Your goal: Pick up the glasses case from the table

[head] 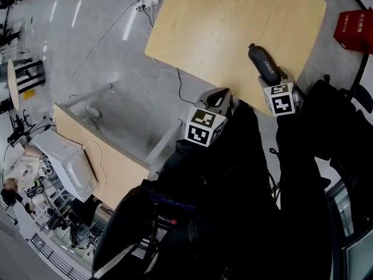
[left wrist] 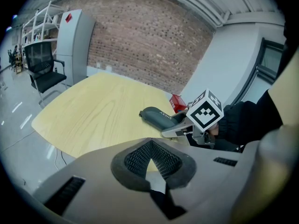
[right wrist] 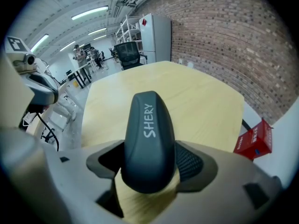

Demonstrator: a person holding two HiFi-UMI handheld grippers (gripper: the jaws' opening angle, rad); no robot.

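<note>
A dark grey glasses case (head: 262,63) (right wrist: 148,139) with white lettering lies on the light wooden table (head: 221,28), near its front right edge. My right gripper (head: 270,78) (right wrist: 149,174) points steeply down over the case's near end. Its jaws stand wide on either side of the case, and I see no firm press of the pads (right wrist: 191,162) on it. My left gripper (head: 218,101) (left wrist: 152,146) hovers off the table's front edge, pads meeting at the tips, holding nothing. In the left gripper view, the case (left wrist: 159,115) and the right gripper (left wrist: 187,127) show to the right.
A red box (head: 354,28) (right wrist: 254,141) stands on the floor beyond the table's right side. A black office chair (left wrist: 44,71) and a grey cabinet (left wrist: 77,36) stand beyond the table. A power strip (head: 148,2) and cables lie on the floor.
</note>
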